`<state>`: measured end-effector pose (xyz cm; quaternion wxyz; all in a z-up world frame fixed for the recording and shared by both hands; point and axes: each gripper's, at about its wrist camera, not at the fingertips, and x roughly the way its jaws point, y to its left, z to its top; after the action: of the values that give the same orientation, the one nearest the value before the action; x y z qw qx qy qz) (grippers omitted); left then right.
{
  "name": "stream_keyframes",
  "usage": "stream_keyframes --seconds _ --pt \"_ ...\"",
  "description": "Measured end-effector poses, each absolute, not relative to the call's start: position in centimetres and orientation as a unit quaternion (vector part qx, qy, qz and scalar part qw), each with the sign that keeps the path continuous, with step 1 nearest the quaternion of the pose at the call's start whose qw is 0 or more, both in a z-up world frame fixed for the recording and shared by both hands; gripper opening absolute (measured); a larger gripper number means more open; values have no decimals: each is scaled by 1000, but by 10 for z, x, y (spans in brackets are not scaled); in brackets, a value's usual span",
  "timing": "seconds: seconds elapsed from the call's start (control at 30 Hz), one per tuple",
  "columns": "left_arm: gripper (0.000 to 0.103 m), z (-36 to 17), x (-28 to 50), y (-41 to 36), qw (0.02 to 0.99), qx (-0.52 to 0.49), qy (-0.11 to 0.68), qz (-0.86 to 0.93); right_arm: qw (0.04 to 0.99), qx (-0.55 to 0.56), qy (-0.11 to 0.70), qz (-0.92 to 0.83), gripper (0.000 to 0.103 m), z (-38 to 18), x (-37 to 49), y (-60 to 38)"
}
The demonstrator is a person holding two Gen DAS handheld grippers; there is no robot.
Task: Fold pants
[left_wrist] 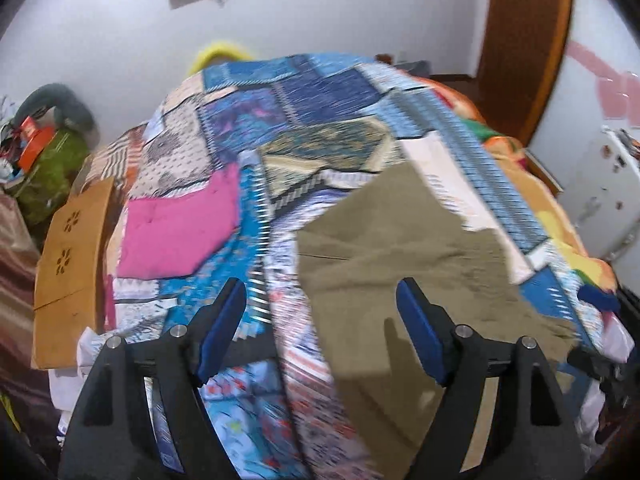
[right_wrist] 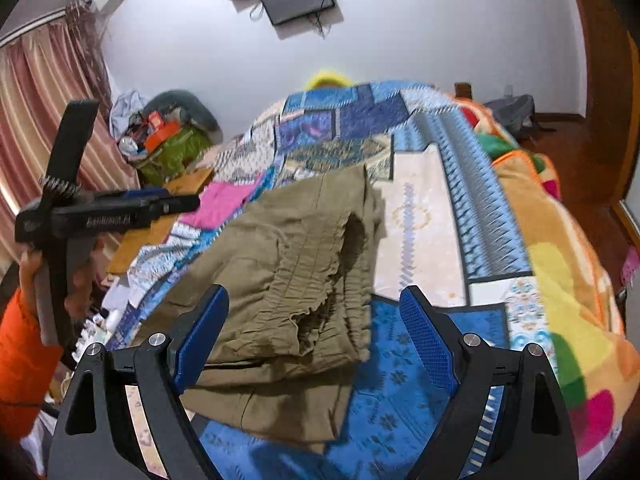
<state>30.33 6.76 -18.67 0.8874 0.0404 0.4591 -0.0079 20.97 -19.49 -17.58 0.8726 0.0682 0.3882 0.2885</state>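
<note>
Olive-brown pants (right_wrist: 296, 276) lie folded in a thick bundle on the patchwork bedspread (right_wrist: 424, 340), with the gathered elastic waistband on top. They also show in the left wrist view (left_wrist: 400, 256) as a flat olive panel. My right gripper (right_wrist: 314, 312) is open and empty, hovering above the near end of the bundle. My left gripper (left_wrist: 322, 304) is open and empty, above the left edge of the pants. The left gripper also shows in the right wrist view (right_wrist: 160, 204), held up at the left by a hand in an orange sleeve.
A bed with a colourful quilt (left_wrist: 304, 128) fills the middle. A wooden bedside piece (left_wrist: 72, 260) stands at the left, a cluttered green bundle (left_wrist: 52, 164) behind it. An orange blanket (right_wrist: 560, 248) drapes the right side. A white cabinet (left_wrist: 600, 200) stands at right.
</note>
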Motion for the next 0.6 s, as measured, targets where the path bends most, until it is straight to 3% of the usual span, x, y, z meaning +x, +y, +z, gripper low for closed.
stream_keyframes --seconds 0.37,0.43,0.5,0.6 --pt "78 -270 394 86 837 55 543 -29 828 102 462 300 85 -230 225 -191" --pt "83 -289 406 86 824 36 564 -40 831 94 460 300 85 -227 225 -189" --pt "103 -295 406 88 834 33 550 -31 836 80 456 294 85 -225 224 -186" --pt "103 -301 399 96 840 18 540 -35 839 71 455 289 85 -222 227 -185"
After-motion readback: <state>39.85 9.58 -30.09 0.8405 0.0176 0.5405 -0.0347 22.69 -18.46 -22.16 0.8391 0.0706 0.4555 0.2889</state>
